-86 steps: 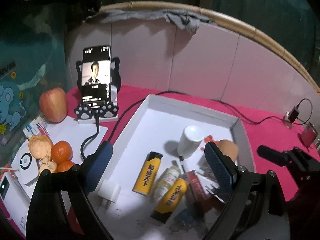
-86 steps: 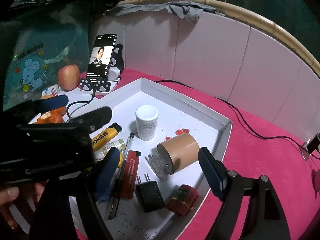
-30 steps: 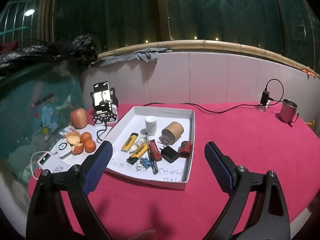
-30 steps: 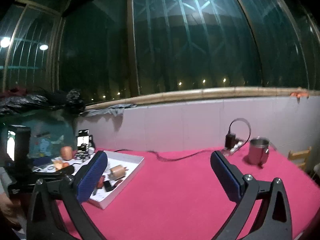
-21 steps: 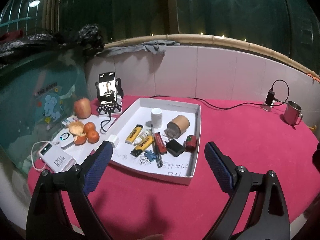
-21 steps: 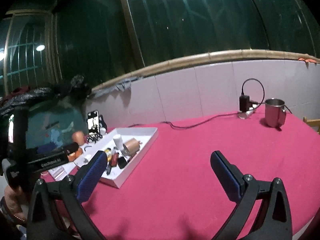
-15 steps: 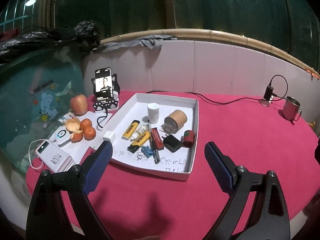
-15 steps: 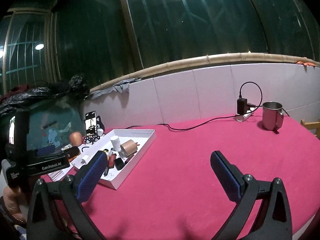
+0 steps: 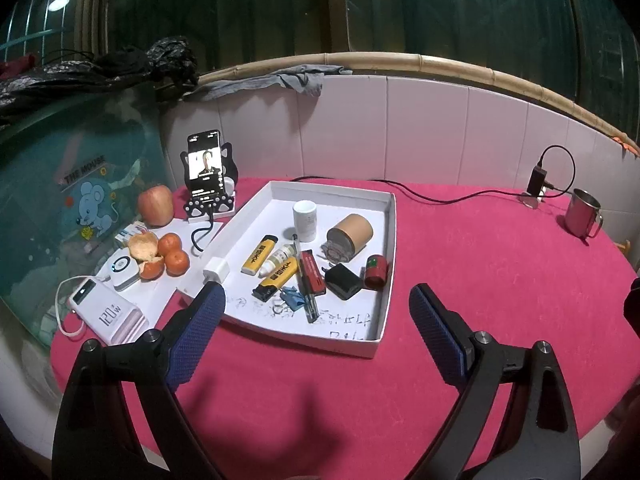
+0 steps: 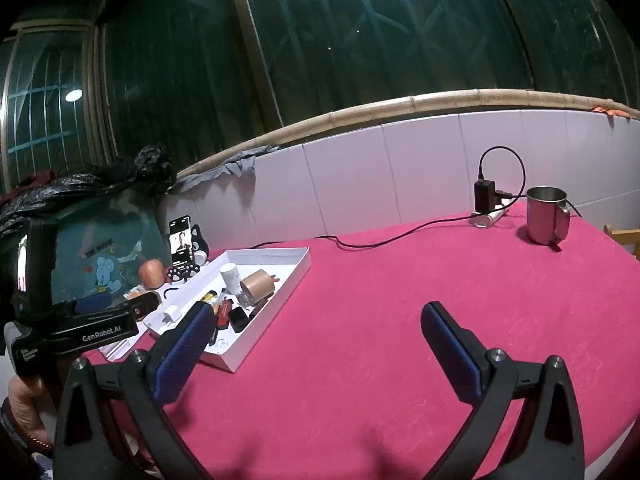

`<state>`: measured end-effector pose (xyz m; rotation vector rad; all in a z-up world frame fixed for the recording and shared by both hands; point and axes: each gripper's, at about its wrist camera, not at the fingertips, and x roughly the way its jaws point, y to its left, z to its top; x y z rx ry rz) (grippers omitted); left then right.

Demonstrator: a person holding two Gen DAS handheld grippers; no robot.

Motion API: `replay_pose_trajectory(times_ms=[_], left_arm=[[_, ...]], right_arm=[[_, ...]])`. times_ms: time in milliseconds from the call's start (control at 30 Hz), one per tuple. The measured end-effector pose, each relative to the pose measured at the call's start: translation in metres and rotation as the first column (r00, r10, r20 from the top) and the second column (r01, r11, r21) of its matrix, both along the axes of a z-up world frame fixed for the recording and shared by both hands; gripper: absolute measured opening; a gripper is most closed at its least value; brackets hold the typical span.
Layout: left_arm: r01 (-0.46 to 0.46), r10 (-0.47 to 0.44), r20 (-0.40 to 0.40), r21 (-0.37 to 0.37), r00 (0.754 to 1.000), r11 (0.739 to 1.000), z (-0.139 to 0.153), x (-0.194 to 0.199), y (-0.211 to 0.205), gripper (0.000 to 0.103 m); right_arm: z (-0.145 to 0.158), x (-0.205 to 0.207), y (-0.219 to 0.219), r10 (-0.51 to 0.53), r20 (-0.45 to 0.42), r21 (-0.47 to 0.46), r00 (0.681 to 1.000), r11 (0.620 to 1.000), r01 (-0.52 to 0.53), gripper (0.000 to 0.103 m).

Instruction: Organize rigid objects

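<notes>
A white tray (image 9: 382, 236) lies on the red tablecloth and holds several small items: a white bottle (image 9: 304, 220), a cardboard tube (image 9: 352, 234), two yellow lighters (image 9: 259, 254), a pen (image 9: 302, 280), a black plug (image 9: 343, 280) and a small red can (image 9: 375, 271). My left gripper (image 9: 316, 312) hovers open in front of the tray's near edge, with nothing between its fingers. My right gripper (image 10: 320, 328) is open too, held over bare cloth well to the right of the tray (image 10: 294, 276). The left gripper's body (image 10: 76, 328) shows at that view's left.
Left of the tray sit a phone on a stand (image 9: 206, 172), an apple (image 9: 156, 205), tangerines (image 9: 172, 254) and a white power bank (image 9: 106, 314). A steel mug (image 9: 582, 213) and a charger with its cable (image 9: 536, 184) stand at the far right, by the tiled wall.
Both grippers pulled back from close over the tray to a distance from it. Over the last second the right view dropped from the windows toward the table; the left barely shifted.
</notes>
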<state>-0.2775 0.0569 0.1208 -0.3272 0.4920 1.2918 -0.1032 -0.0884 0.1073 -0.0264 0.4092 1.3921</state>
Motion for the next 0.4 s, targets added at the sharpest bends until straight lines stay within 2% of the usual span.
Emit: replay_pose_trajectory(times_ms=[400], left_arm=[[0.017, -0.017, 0.001, -0.002, 1.000, 1.000, -0.0028, 0.0024, 0.0003, 0.094]], right_arm=[[-0.0022, 0.0020, 0.0001, 0.001, -0.010, -0.007, 1.000, 1.000, -0.002, 0.103]])
